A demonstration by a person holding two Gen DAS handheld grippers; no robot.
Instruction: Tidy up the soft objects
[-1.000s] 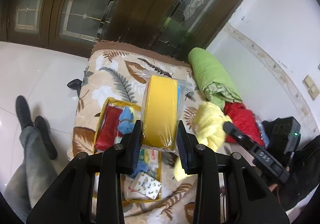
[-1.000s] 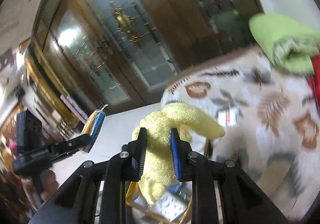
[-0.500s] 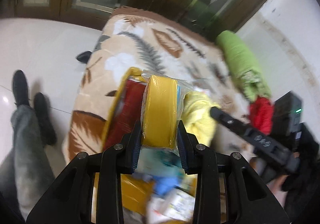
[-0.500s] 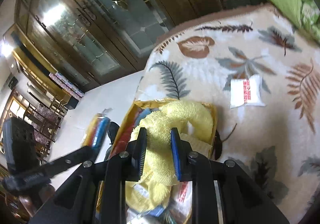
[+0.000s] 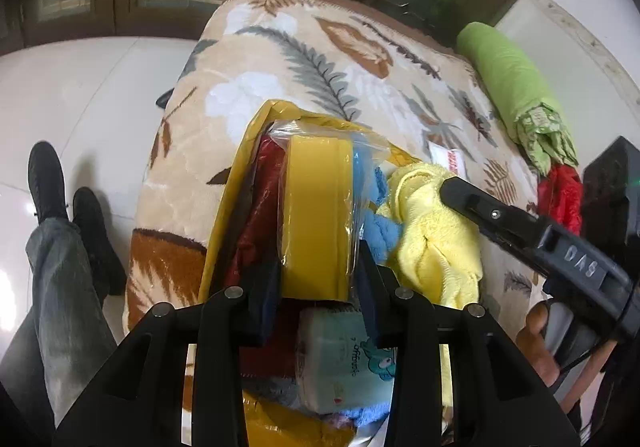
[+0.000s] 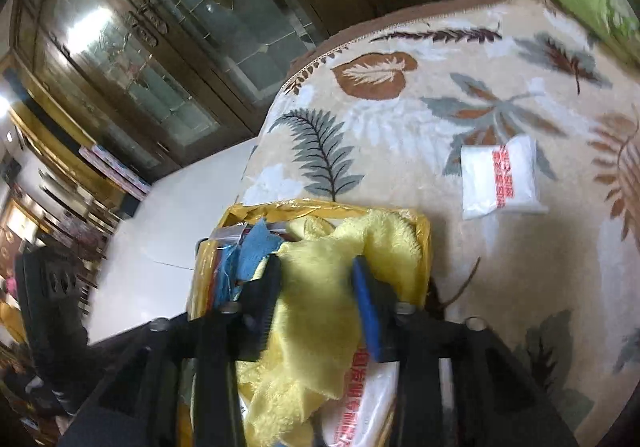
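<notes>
My left gripper [image 5: 318, 267] is shut on a yellow sponge in a clear plastic bag [image 5: 318, 203] and holds it inside the yellow storage bag [image 5: 256, 127] on the leaf-patterned blanket. My right gripper [image 6: 316, 275] is shut on a yellow towel [image 6: 316, 311] and holds it in the same storage bag [image 6: 280, 209]; it also shows in the left wrist view [image 5: 472, 203] on the towel [image 5: 432, 239]. Red cloth [image 5: 260, 207], blue cloth [image 5: 380, 231] and a pale printed pack [image 5: 344, 359] lie in the bag.
A white sachet with red print [image 6: 498, 177] lies on the blanket [image 6: 400, 119] to the right of the bag. A green rolled cloth [image 5: 512, 87] and a red cloth [image 5: 560, 195] sit at the far right. A person's legs and shoes [image 5: 52, 199] stand on the white floor at left.
Both grippers have come down into the yellow storage bag, the left with the bagged sponge, the right with the yellow towel. The bag now fills the lower middle of both views.
</notes>
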